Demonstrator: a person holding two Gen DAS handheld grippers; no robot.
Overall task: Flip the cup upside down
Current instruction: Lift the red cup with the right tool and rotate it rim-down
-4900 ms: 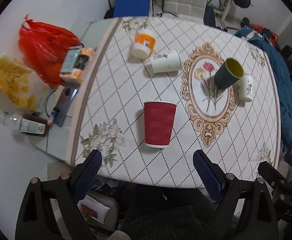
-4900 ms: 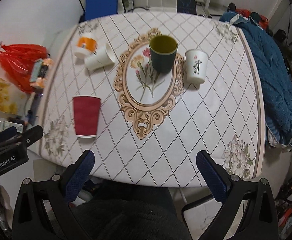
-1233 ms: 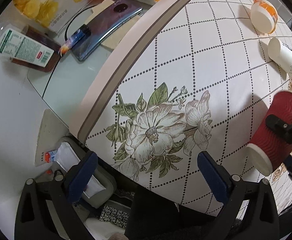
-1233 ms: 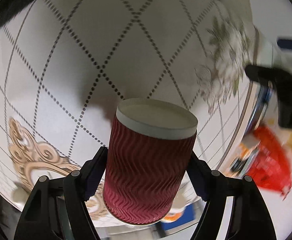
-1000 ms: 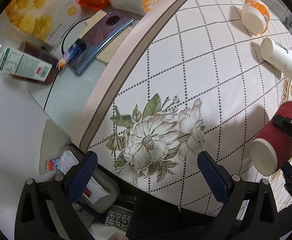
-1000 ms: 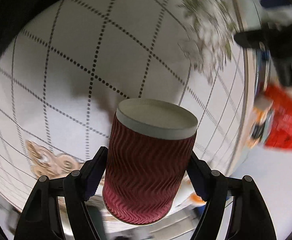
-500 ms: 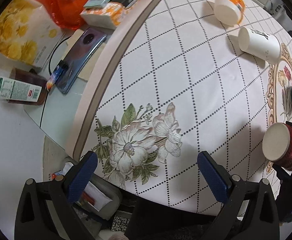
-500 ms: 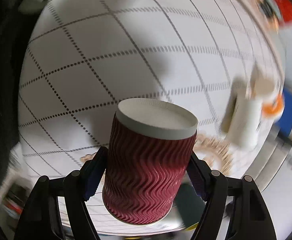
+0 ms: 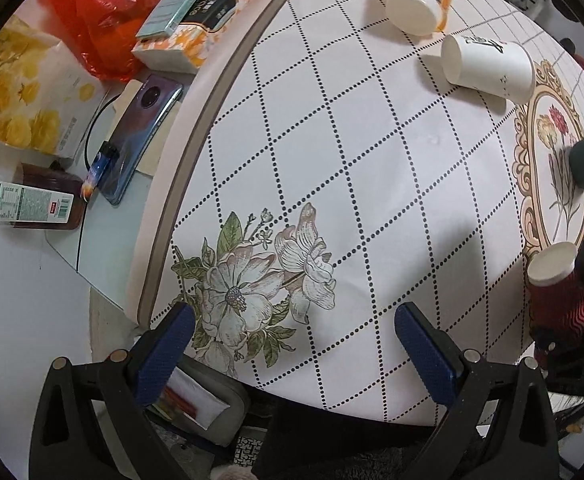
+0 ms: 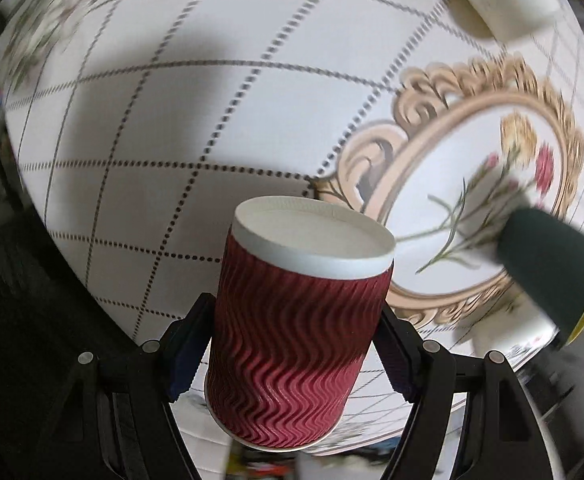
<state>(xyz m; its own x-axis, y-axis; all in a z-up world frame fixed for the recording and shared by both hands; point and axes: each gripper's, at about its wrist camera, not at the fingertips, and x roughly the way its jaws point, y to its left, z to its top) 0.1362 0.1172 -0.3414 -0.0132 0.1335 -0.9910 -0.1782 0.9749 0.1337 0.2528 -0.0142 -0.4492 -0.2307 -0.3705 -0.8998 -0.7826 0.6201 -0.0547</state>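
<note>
The red rippled paper cup (image 10: 295,328) is held between the fingers of my right gripper (image 10: 295,356), which is shut on its sides. The cup is lifted above the tablecloth and its white base faces away from the camera. The cup also shows at the right edge of the left wrist view (image 9: 557,292), tilted, with the right gripper's black body beside it. My left gripper (image 9: 292,356) is open and empty above the table's front edge, over the printed flower (image 9: 252,288).
A white paper cup (image 9: 487,66) and an orange-white tub (image 9: 415,0) lie on their sides at the back. A dark green cup (image 10: 555,272) lies on the oval print. A phone (image 9: 140,132), tissue packs, a bottle and a red bag lie left of the table.
The right gripper has turned further with the red cup, so the table view rotated and the oval print and green cup came into sight. The left gripper shifted slightly and stayed open.
</note>
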